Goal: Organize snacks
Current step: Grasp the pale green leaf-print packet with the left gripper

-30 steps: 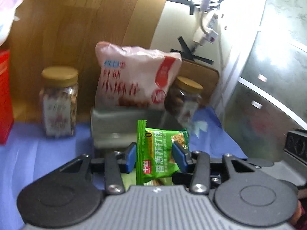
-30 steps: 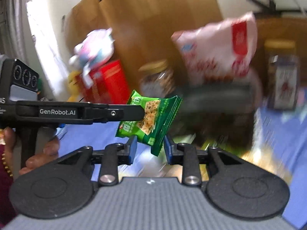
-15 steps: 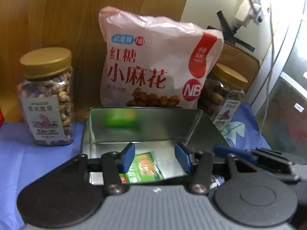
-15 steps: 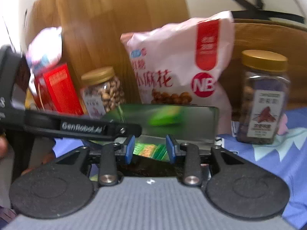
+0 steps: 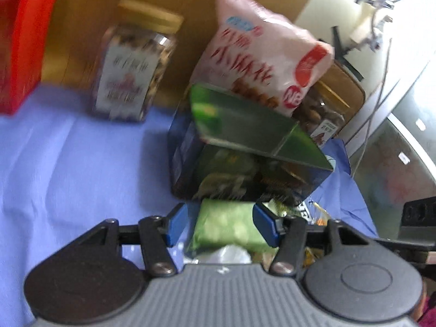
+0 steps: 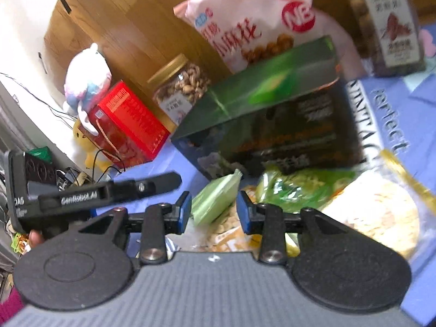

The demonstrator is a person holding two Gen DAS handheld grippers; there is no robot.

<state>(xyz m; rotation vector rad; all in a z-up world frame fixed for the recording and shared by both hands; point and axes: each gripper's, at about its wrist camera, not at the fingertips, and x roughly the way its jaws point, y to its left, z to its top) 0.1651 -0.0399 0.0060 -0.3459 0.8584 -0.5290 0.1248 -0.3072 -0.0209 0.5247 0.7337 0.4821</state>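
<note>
Right wrist: tin (image 6: 272,125) btwn jars (image 6: 178,87), pink bag (image 6: 253,19) behind.

Two wrist views, low and close over the table.
Both face the metal tin (image 5: 245,141) (image 6: 272,103) at frame centre; right view sits further right.

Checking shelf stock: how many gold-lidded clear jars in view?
2. One gold-lidded clear nut jar left of the pink snack bag, one on its right. Others may be hidden.

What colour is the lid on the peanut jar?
Golden yellow lid on the peanut jar; clearest in the right wrist view.
</note>
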